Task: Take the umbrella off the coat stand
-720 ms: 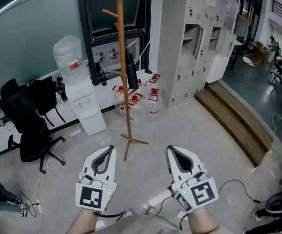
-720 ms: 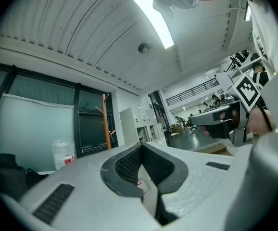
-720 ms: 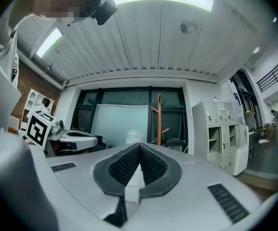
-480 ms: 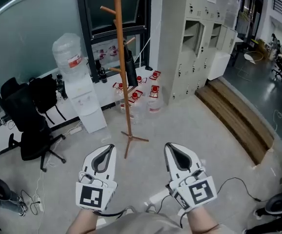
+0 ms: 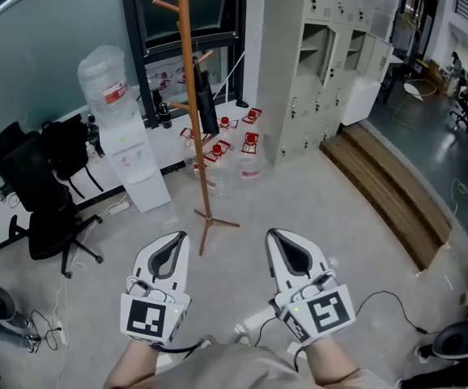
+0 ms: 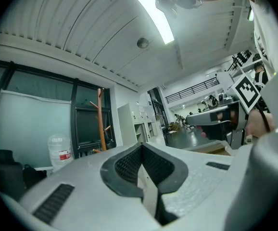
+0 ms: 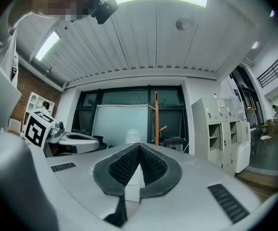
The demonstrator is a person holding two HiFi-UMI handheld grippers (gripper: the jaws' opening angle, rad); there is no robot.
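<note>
Jaws pressed together and empty, left gripper (image 5: 172, 245) and right gripper (image 5: 287, 248) hover level, since the black folded umbrella (image 5: 206, 104) on the wooden coat stand (image 5: 188, 128) hangs out of reach at twelve o'clock.

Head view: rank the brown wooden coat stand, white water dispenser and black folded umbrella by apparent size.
1. Brown wooden coat stand, tallest, top cropped.
2. White water dispenser with its clear bottle.
3. Black folded umbrella on the stand.
</note>
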